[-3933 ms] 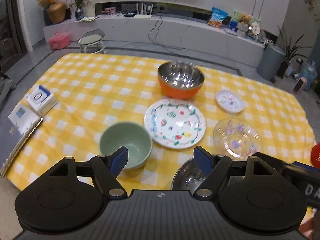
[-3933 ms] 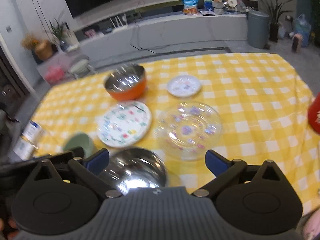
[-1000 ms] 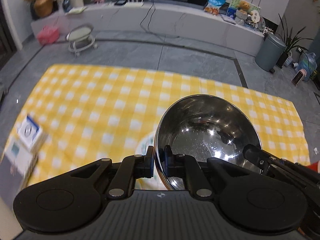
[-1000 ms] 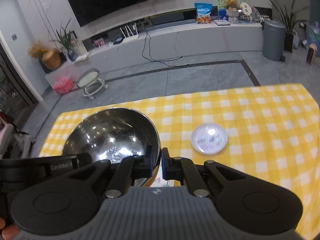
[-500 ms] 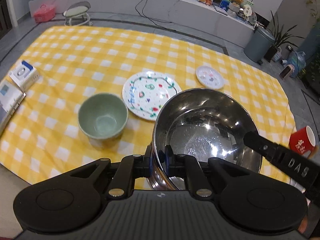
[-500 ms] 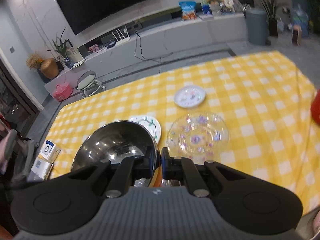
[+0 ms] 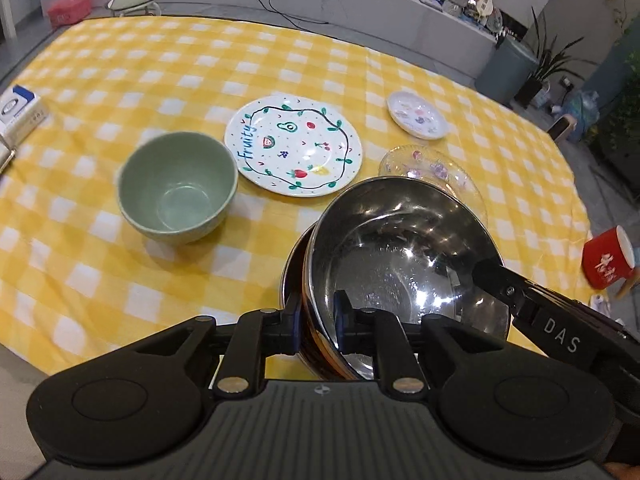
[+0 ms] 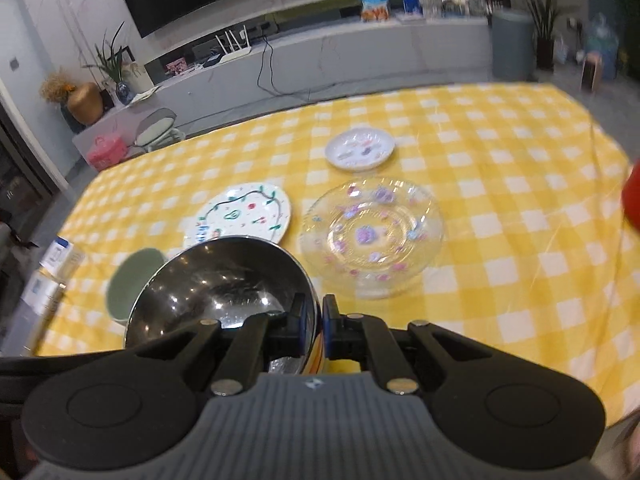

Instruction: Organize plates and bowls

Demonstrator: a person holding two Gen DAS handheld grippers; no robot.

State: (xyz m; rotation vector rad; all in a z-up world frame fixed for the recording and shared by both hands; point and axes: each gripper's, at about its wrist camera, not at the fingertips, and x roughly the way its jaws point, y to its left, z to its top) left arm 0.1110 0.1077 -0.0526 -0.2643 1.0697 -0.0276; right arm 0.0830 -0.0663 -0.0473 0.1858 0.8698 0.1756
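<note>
A steel bowl with an orange outside (image 7: pixel 400 264) leans inside a second steel bowl (image 7: pixel 289 280) near the front edge of the yellow checked table. My left gripper (image 7: pixel 318 314) straddles its near rim; the jaws are opening and a gap shows beside the rim. My right gripper (image 8: pixel 314 312) is shut on the steel bowl (image 8: pixel 224 280) at its other rim. A green bowl (image 7: pixel 176 188) stands to the left. Behind are a fruit-patterned plate (image 7: pixel 294 146), a small white plate (image 7: pixel 418 114) and a clear glass plate (image 8: pixel 372 232).
A red mug (image 7: pixel 608 260) stands at the table's right edge. Small boxes (image 7: pixel 16 108) lie at the left edge. Beyond the table are a grey floor, a low stool (image 8: pixel 156 128) and a long TV bench.
Both grippers have carried the steel bowl down and toward the near edge, into the second steel bowl. The left jaws have spread slightly off the rim.
</note>
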